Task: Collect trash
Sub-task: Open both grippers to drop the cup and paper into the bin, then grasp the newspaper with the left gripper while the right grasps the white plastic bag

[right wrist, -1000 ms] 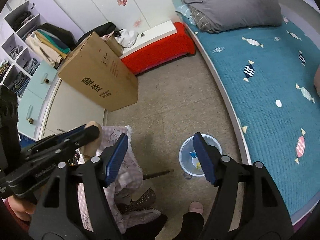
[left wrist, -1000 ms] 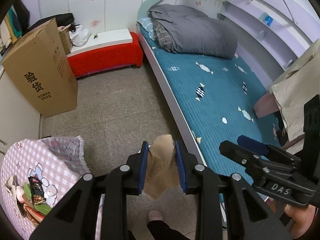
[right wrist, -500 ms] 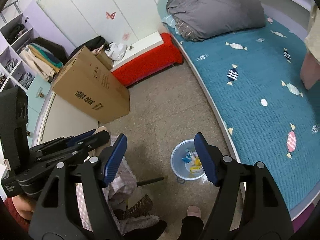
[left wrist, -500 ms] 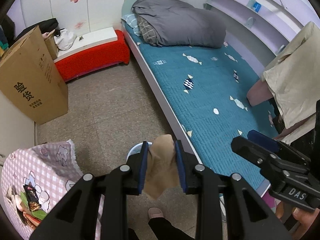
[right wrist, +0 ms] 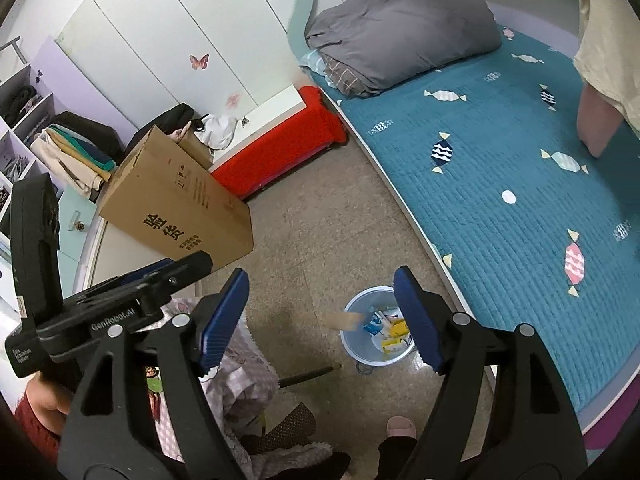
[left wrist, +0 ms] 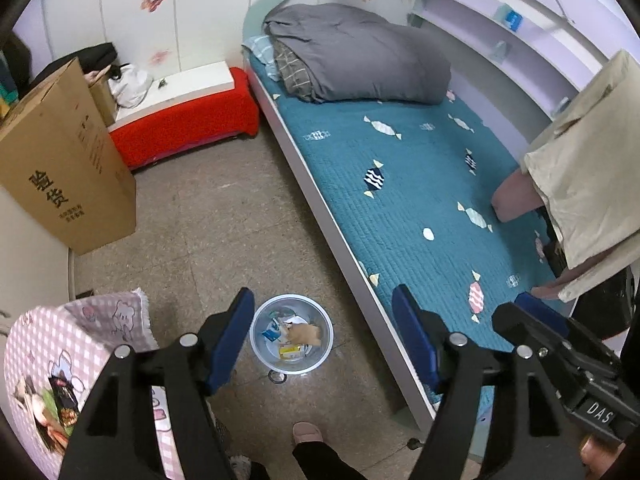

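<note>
Both grippers, left gripper [left wrist: 324, 340] and right gripper [right wrist: 322, 312], have black arms, silver screws, blue ribbed pads; a pink slipper [left wrist: 307, 432] shows below.

The tan scrap [right wrist: 343, 321] is motion-blurred at the bin [right wrist: 352, 346] rim.

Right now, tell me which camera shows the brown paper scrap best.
The left wrist view: the brown paper scrap shows sharp, among wrappers, inside the bin. The right wrist view shows it only as a blur at the bin's rim.
</note>
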A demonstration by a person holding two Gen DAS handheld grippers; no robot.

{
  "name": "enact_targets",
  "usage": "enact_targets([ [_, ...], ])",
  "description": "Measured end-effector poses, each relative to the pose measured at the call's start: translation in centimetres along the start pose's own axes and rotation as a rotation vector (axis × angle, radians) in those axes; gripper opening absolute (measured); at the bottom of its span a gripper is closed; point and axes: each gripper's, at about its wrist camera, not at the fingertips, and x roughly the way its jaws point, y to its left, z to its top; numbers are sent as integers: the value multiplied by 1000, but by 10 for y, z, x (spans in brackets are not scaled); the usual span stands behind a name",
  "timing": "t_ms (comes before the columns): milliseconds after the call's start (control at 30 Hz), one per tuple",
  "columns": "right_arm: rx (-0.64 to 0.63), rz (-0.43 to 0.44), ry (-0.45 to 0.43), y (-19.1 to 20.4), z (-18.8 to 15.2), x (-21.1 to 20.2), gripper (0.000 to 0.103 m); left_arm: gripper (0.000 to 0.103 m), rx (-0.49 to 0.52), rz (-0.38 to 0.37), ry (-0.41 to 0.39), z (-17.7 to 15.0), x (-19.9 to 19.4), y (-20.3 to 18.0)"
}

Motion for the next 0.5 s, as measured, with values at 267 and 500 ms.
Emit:
enact_targets([
  [267, -32, 18, 21, 16, -10, 5, 74, 70, -60, 3, -8, -14, -14, 20],
  [500, -88, 60, 67, 51, -25, 19, 74, 70, -139, 36, -15, -39, -34, 56],
])
